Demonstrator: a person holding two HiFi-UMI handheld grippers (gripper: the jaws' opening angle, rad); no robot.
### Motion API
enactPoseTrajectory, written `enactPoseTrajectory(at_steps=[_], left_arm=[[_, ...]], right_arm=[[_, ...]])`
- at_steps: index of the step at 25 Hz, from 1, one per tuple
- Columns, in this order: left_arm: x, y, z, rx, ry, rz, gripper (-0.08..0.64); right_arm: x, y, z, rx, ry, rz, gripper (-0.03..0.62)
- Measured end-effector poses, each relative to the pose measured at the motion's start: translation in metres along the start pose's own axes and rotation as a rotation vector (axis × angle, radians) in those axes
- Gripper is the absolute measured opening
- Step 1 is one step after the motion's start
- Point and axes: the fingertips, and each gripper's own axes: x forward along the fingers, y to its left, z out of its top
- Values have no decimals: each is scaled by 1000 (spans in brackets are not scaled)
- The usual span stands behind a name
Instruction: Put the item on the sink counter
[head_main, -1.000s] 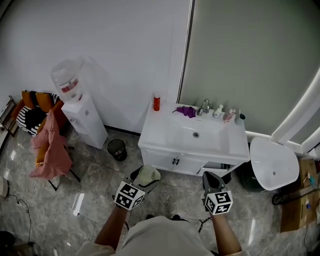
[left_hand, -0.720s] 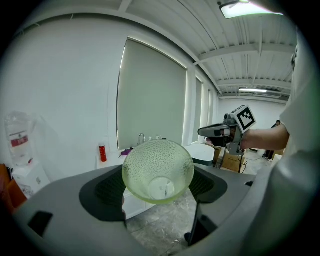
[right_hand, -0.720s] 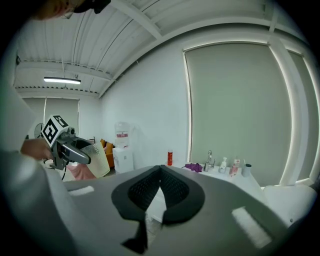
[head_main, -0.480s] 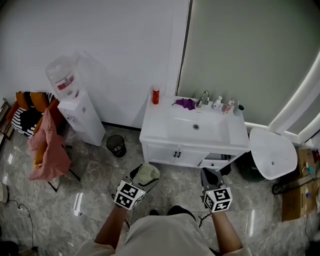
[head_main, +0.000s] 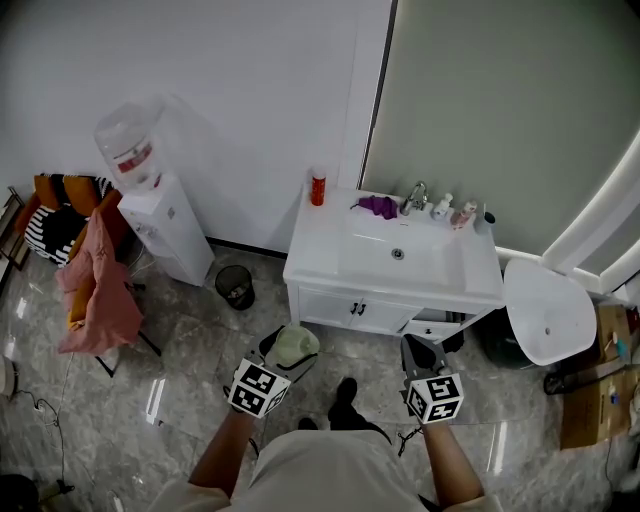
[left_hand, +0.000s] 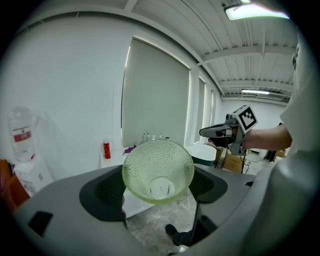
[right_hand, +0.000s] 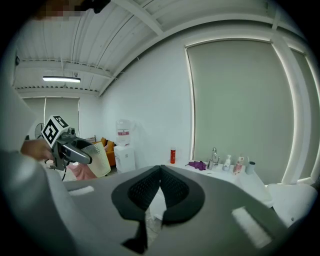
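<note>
A pale green, dimpled glass bowl (left_hand: 158, 162) sits between the wide-set jaws of my left gripper (head_main: 291, 351), which is shut on it; the bowl's mouth faces the camera. In the head view the bowl (head_main: 297, 346) hangs over the floor, in front of the sink cabinet. The white sink counter (head_main: 322, 243) stands ahead against the wall. My right gripper (head_main: 421, 352) is level with the left one, shut and empty, its tips (right_hand: 160, 169) meeting. The right gripper view shows the bowl (right_hand: 100, 159) at the far left.
On the counter are a red bottle (head_main: 318, 188), a purple cloth (head_main: 378, 206), a faucet (head_main: 415, 196) and small bottles (head_main: 452, 210). A water dispenser (head_main: 150, 205), a bin (head_main: 235, 287) and a chair with pink cloth (head_main: 92, 290) stand left. A white round seat (head_main: 548, 322) is right.
The view has shifted a little and a dark shoe now shows on the floor between the grippers. Both grippers hold the same pose, the bowl still gripped.
</note>
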Motion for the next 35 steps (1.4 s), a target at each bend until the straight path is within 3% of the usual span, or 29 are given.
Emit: enactPoseTrajectory(at_steps=[8, 19, 35], left_arm=[[33, 25, 10, -22, 23, 33, 387], [109, 57, 39, -48, 58, 70, 387], [209, 64, 82, -57, 81, 112, 387]], right_arm=[[48, -22, 3, -7, 23, 46, 11], [128, -88, 9, -13, 72, 93, 11], [184, -187, 8, 20, 88, 123, 11]])
